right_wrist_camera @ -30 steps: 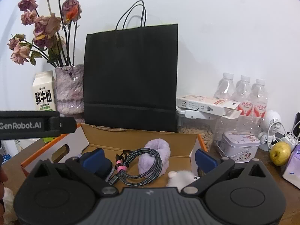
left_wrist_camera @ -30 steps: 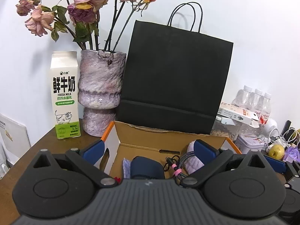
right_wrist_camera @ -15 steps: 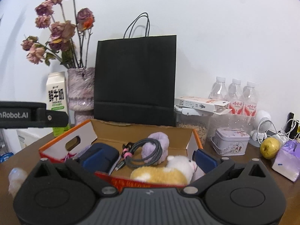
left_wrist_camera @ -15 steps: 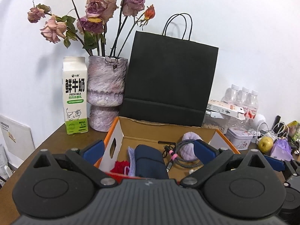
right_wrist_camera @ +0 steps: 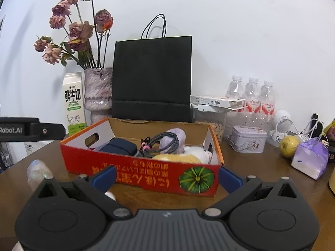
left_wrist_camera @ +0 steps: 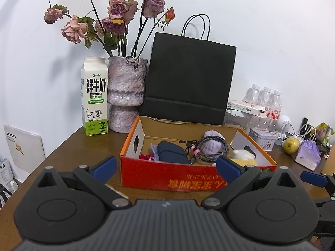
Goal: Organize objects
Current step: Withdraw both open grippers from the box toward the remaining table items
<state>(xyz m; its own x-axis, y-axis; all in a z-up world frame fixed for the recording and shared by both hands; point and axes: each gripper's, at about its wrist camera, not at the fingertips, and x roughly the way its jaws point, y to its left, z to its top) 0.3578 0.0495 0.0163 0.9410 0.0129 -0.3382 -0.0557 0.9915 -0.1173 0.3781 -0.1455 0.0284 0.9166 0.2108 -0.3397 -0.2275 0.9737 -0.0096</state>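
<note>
**Backing both tongs away from the packed box**

Pulling back is the change I record: against the views of a second ago, when both cameras looked down into the box, my left tongs and right tongs now sit short of its red front wall, near the table edge. Both are spread wide and hold nothing.

The cardboard box stands on the brown table, in front of the black paper bag. Inside it lie a dark blue pouch, a coiled braided cable resting on a purple fluffy item, and a yellow-and-white plush toy at the right end. Their arrangement matches the earlier views.

My judgement: the packing of this box looks largely done. A crumpled clear wrapper lies on the table left of the box and may be the next item.

Writing noted:
- Milk carton: large Chinese characters, "FRESH MILK", a cow drawing, "3.3".
- Box front: orange Chinese text, upside down to me, beside a green pumpkin picture.
- Left tongs body, seen from the right camera: "Robot.AI", start cut off.
- Bottle labels: too small to read.
</note>
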